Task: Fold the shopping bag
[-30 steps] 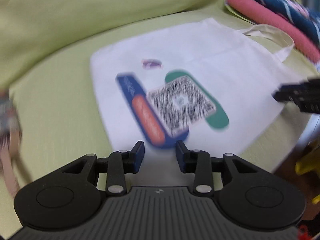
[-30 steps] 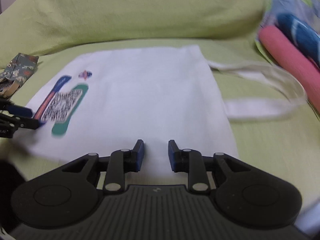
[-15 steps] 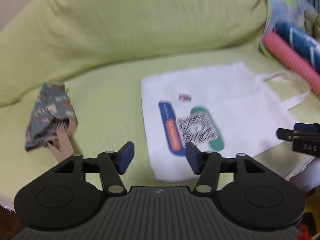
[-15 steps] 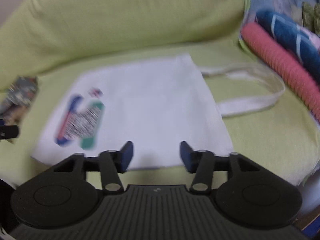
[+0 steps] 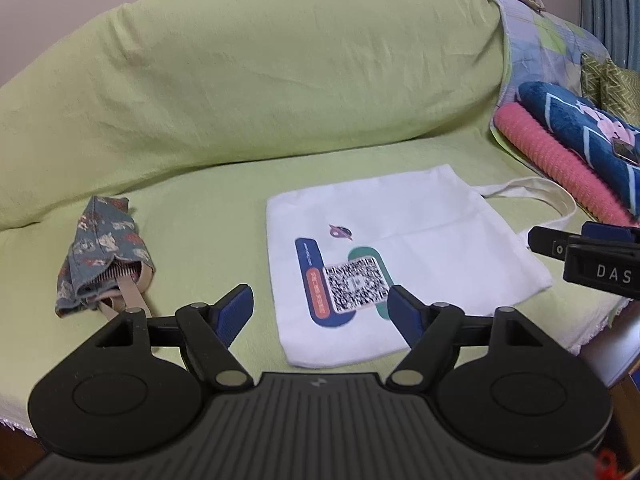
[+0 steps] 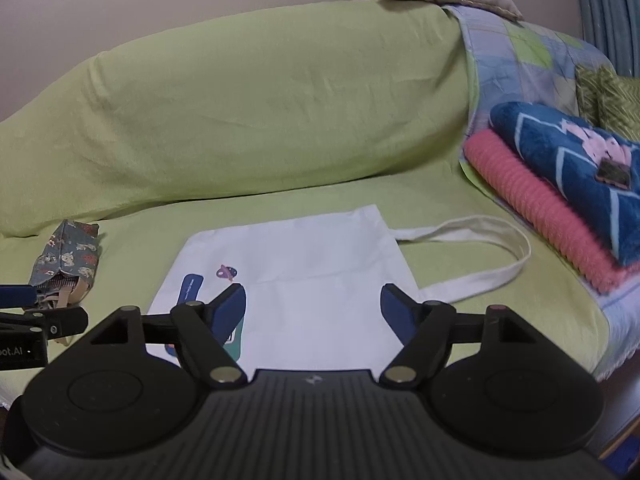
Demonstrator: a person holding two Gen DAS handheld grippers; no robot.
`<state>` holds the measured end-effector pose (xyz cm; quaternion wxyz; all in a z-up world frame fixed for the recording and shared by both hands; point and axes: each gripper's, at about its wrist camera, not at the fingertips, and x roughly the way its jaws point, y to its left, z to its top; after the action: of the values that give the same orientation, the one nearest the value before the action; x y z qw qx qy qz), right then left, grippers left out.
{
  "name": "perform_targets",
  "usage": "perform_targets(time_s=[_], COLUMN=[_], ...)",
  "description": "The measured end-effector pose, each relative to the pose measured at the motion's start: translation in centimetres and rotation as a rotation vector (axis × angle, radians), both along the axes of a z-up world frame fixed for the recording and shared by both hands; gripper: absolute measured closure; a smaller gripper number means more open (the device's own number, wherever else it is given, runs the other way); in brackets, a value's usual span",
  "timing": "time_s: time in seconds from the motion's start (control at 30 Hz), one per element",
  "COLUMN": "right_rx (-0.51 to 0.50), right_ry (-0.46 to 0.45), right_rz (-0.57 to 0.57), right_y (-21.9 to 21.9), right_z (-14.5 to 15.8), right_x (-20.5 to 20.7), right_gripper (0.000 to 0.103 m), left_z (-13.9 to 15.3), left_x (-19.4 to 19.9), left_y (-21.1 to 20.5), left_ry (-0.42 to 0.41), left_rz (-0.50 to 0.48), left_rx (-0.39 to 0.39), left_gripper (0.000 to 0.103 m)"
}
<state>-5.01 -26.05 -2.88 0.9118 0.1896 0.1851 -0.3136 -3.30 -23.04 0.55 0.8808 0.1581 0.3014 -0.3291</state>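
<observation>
White shopping bag (image 5: 400, 248) flat on green sofa seat (image 5: 208, 208), handles (image 6: 480, 252) trailing right; looks light, limp, non-slip cloth; best pinched at corners or bottom hem. Left tool (image 5: 320, 310) and right tool (image 6: 312, 308) both opening, empty, above bag

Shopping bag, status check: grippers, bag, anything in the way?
Left gripper and right gripper both opening, nothing between the pads. White shopping bag flat on the green sofa cover, unfolded, handles splayed right. Patterned pouch lies apart, left.
</observation>
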Motion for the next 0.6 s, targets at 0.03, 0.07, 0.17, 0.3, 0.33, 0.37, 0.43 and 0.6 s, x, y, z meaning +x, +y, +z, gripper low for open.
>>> perform_targets(time_s=[0.03, 0.07, 0.17, 0.3, 0.33, 0.37, 0.43, 0.6], right_rx=[-0.001, -0.004, -0.009, -0.023, -0.025, -0.024, -0.014, 0.028], right_ry=[0.008, 0.017, 0.037, 0.053, 0.056, 0.058, 0.051, 0.042], right_rz=[0.000, 0.000, 0.000, -0.012, -0.013, -0.016, -0.016, 0.000], right_y=[0.2, 0.4, 0.8, 0.6, 0.4, 0.3, -0.1, -1.2], right_z=[-0.2, -0.5, -0.9, -1.3, -1.3, -1.4, -1.7, -2.8], right_x=[-0.2, -0.5, -1.5, -2.4, -2.5, -2.6, -2.7, -2.2], right_gripper=[0.032, 0.031, 0.029, 0.025, 0.025, 0.024, 0.022, 0.021], left_z=[-0.1, -0.2, -0.3, -0.3, -0.2, -0.1, 0.0, -0.3], left_x=[-0.3, -0.6, -1.1, -2.0, -2.1, -2.3, -2.6, -2.7], left_y=[0.0, -0.1, -0.5, -1.2, -1.4, -1.7, -2.1, -2.8], left_ry=[0.001, 0.001, 0.002, -0.009, -0.015, -0.022, -0.039, -0.053], left_rz=[-0.003, -0.005, -0.006, -0.011, -0.013, -0.016, -0.018, -0.009], left_rx=[0.007, 0.012, 0.010, 0.019, 0.026, 0.034, 0.046, 0.080], left_gripper=[0.027, 0.027, 0.026, 0.025, 0.024, 0.023, 0.021, 0.019])
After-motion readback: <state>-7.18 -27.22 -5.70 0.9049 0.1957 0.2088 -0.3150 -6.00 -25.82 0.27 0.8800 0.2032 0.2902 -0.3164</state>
